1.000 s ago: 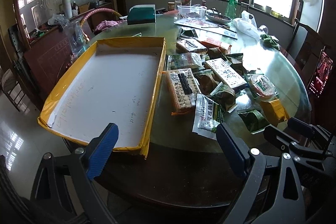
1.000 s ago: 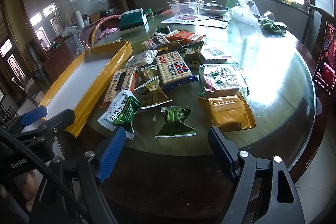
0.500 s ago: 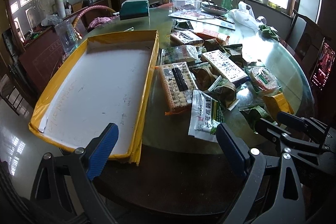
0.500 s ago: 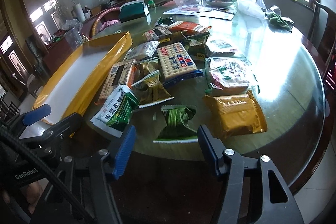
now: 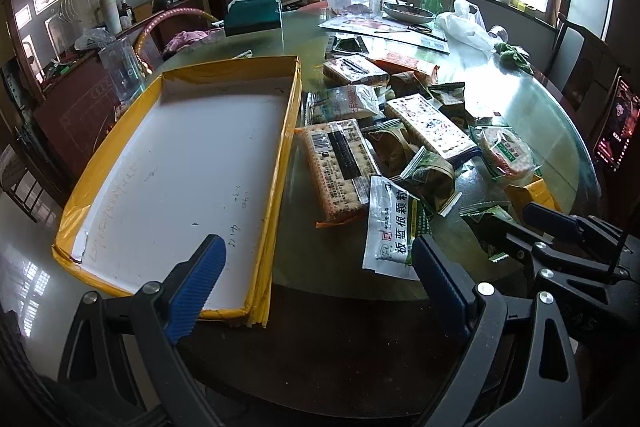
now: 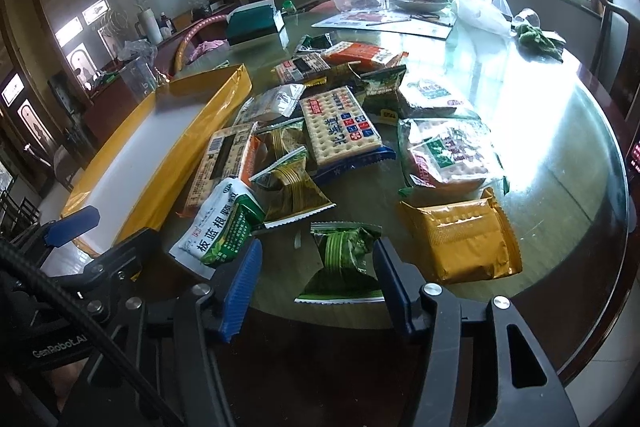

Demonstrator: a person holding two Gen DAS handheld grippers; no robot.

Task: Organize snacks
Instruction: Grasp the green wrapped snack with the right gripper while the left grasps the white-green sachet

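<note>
A long yellow tray (image 5: 286,147) with a bare white floor lies on the left of the round table. Right of it lies a pile of snack packs: a cracker pack (image 5: 340,167), a white and green sachet (image 5: 394,227) and several wrapped sweets. My left gripper (image 5: 316,277) hangs open over the table's near edge, nothing between its blue pads. My right gripper (image 6: 316,287) is closing its jaws around a small green packet (image 6: 344,263) at the table's edge. The pads stand on either side of the packet without pressing it. A golden packet (image 6: 460,239) lies just to the right.
The glass table top (image 6: 552,131) carries a teal box (image 5: 252,15), a clear food container (image 5: 352,3), bottles, papers and a white plastic bag (image 5: 464,23) at the far side. A dark chair (image 5: 580,67) and a lit screen (image 5: 612,131) stand at the right.
The right gripper's jaws have narrowed and it has come forward, so the green packet now lies between its pads. The left gripper stays wide open and has hardly moved.
</note>
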